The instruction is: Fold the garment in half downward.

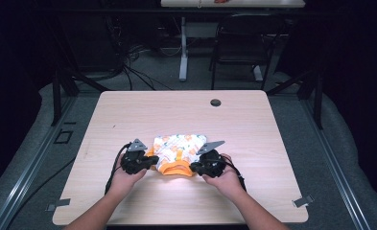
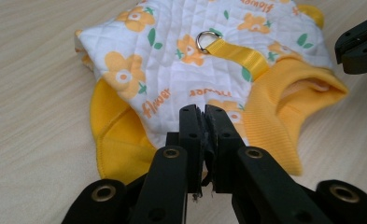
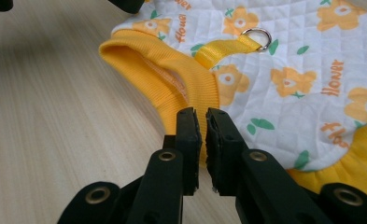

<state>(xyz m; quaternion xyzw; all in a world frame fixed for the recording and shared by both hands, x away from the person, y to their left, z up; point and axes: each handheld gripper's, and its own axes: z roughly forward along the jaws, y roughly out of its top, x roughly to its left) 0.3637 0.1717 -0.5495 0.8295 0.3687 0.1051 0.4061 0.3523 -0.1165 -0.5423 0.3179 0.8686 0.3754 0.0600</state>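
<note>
A small quilted garment (image 1: 179, 146), white with orange flowers and yellow ribbed trim, lies flat on the wooden table (image 1: 176, 110) near its front. A metal ring (image 2: 208, 41) on a yellow strap sits on top of it. My left gripper (image 1: 155, 160) is at its left side, jaws shut on the white quilted edge (image 2: 202, 112) beside the yellow trim. From the right, my right gripper (image 1: 193, 166) is shut on the ribbed yellow collar (image 3: 172, 70), with yellow fabric pinched between its jaws (image 3: 203, 114). The right gripper (image 2: 358, 44) also shows in the left gripper view.
A round cable hole (image 1: 216, 102) lies at the table's far side. Metal clips (image 1: 302, 201) sit at the front corners. Beyond the table stand a black chair (image 1: 243, 43) and another desk (image 1: 231, 4), with cables on the floor.
</note>
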